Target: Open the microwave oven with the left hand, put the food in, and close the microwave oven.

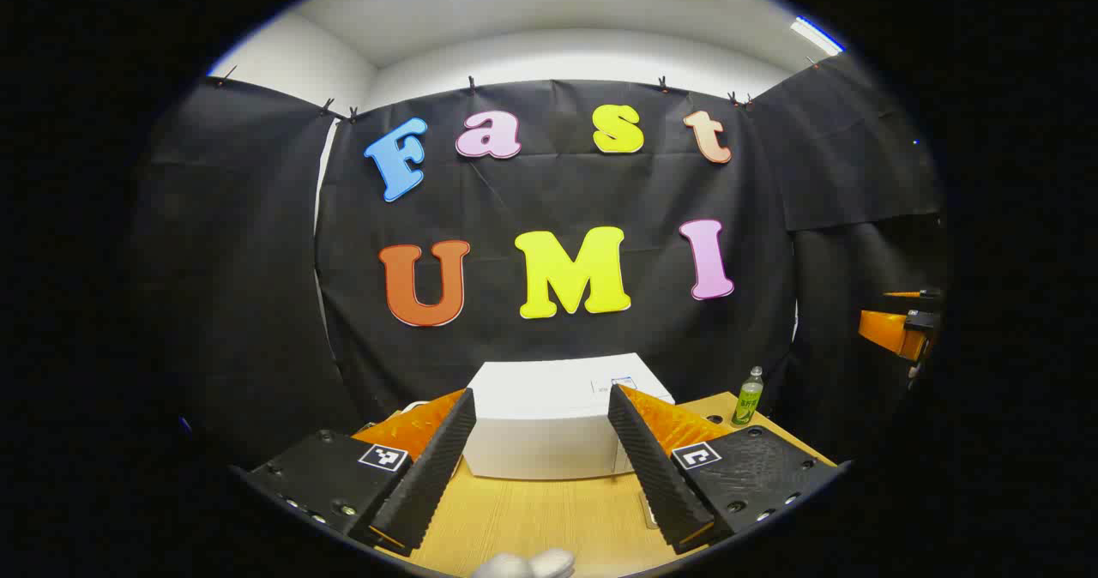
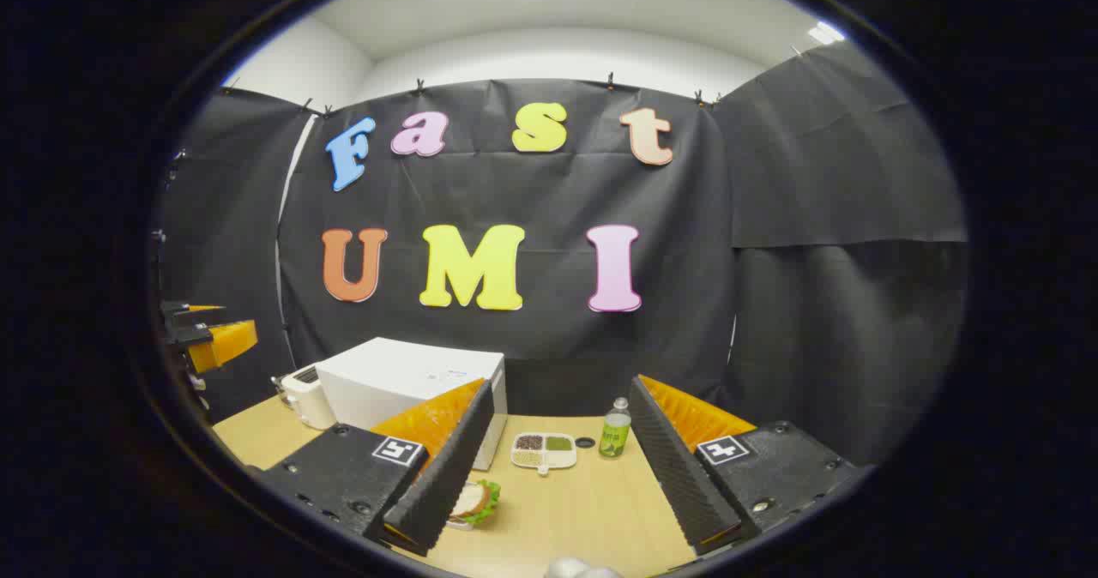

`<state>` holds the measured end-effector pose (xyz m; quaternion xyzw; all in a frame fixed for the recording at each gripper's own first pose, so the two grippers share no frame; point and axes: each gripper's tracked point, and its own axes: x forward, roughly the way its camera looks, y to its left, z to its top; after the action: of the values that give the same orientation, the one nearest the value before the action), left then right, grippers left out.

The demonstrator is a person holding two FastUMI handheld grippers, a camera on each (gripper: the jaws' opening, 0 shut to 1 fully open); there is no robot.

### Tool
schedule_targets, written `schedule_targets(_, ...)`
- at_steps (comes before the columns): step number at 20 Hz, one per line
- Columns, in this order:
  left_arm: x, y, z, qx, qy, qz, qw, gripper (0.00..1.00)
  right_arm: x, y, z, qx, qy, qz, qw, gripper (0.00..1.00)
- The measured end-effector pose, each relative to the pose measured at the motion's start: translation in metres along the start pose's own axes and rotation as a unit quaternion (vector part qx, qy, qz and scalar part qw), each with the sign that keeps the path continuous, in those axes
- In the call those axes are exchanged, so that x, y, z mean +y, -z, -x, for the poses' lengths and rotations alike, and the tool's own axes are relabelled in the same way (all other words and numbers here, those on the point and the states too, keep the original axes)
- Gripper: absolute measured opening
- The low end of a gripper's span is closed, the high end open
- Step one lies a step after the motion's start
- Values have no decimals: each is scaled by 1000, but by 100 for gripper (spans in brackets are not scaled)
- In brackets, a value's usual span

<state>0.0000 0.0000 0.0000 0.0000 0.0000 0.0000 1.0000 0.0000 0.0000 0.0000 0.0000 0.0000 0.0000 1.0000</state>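
My left gripper (image 1: 540, 466) hangs above the near edge of the bench (image 1: 532, 518), its fingers (image 1: 429, 466) spread wide and holding nothing. Straight ahead between them stands the microwave (image 1: 549, 424), a white box toward the far side of the bench, its door closed as far as I can tell. A green bottle (image 1: 749, 396) stands upright to the right of it, apart from it, near the far right corner.

My right gripper (image 2: 558, 475) is also released, fingers (image 2: 678, 466) wide apart and empty. In the right gripper view the microwave (image 2: 412, 381) sits to the left, with a small white appliance (image 2: 302, 396) just beside its left side. The food, a sandwich (image 2: 476, 502) with green leaf showing, lies on the bench (image 2: 583, 509) near me, just right of my left-hand finger and in front of the microwave's right corner. Farther off lies a small divided tray (image 2: 543, 451) of grains, a dark round thing (image 2: 585, 442) next to it, and the bottle (image 2: 614, 430) just right of that
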Motion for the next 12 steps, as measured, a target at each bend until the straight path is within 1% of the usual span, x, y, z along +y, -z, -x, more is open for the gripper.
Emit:
schedule_targets(2,-1,0,-4,0,0,0,1000,87,0,-1,-1,0,0,-1,1000,92)
schedule_targets(3,-2,0,-5,0,1,1,1000,87,-1,-2,-2,-2,0,-1,1000,100)
schedule_targets(5,-2,0,-6,-1,0,-1,1000,87,0,-2,-4,-3,0,2,1000,100)
schedule_targets(6,-2,0,-8,-1,-1,-1,1000,96,-1,-1,-5,-3,1,2,1000,100)
schedule_targets(7,-2,0,-10,-1,-1,-3,1000,87,-1,0,-6,-2,0,2,1000,100)
schedule_targets(8,-1,0,-10,-1,-3,-4,1000,87,0,0,-7,-1,0,1,1000,93)
schedule_targets(9,0,0,-11,-1,-4,-5,1000,96,-2,0,-8,-1,1,1,1000,100)
schedule_targets(11,-2,3,-13,1,-3,-5,1000,96,-2,2,-8,0,1,1,1000,100)
schedule_targets(12,-2,7,-15,1,-4,-6,1000,87,-4,3,-10,0,2,0,1000,100)
